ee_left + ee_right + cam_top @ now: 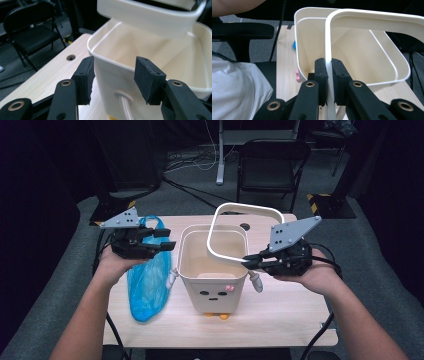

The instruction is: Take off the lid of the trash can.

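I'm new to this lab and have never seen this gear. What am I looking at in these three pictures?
A person holds a hand-held tool with two black fingers in each hand. One camera looks down from above; one rides on each tool.

On the wooden table stand a cream bin with a cartoon face and a blue plastic bag.

The right gripper is pinched shut on the bin's white rim ring, holding it tilted above the bin. The left gripper is open, holding nothing, at the bin's near wall.
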Motion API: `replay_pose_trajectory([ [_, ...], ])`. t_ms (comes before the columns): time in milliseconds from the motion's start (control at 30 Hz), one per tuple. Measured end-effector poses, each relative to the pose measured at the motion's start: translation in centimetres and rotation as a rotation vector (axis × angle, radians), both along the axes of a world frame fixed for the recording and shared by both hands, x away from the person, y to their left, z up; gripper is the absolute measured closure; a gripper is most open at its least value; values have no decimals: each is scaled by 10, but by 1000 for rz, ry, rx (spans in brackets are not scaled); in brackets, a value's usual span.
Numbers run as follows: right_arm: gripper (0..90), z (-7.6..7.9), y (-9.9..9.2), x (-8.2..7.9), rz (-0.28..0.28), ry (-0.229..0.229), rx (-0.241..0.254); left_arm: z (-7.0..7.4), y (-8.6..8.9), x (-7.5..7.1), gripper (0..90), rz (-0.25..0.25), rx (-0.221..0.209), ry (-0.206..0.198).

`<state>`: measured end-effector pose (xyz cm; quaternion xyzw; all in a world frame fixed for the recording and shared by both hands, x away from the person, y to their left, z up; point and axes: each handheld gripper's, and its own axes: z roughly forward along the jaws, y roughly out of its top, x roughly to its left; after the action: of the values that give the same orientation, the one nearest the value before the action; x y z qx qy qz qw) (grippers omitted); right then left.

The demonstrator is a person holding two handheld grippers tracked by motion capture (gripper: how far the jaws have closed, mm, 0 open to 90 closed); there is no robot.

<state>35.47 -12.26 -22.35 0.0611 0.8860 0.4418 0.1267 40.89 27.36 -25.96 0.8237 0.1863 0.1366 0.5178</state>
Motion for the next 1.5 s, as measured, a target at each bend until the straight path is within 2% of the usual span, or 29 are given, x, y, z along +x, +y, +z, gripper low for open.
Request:
replay_pose_trajectory([
  [200, 839, -1, -11, 4, -39, -2, 10, -9, 11, -8, 486, 27, 19, 25],
  [433, 839, 0, -24, 8, -86, -8, 26, -26, 26, -22, 479, 78, 2, 24],
  [700, 839, 0, -33, 11, -124, -9, 33, -41, 34, -33, 476, 119, -12, 29],
  [833, 839, 1, -37, 12, -142, -15, 35, -49, 38, -38, 476, 159, -18, 25],
  [1000, 839, 2, -40, 11, -153, -20, 44, -54, 42, -43, 474, 171, -40, 17],
  [1067, 839, 2, -42, 12, -161, -20, 48, -57, 45, -46, 472, 173, -63, 17],
  [1333, 839, 3, -47, 14, -193, -29, 50, -60, 52, -50, 469, 203, -55, 19],
  [1500, 839, 0, -58, 16, -225, -23, 71, -60, 55, -55, 469, 213, -48, 11],
])
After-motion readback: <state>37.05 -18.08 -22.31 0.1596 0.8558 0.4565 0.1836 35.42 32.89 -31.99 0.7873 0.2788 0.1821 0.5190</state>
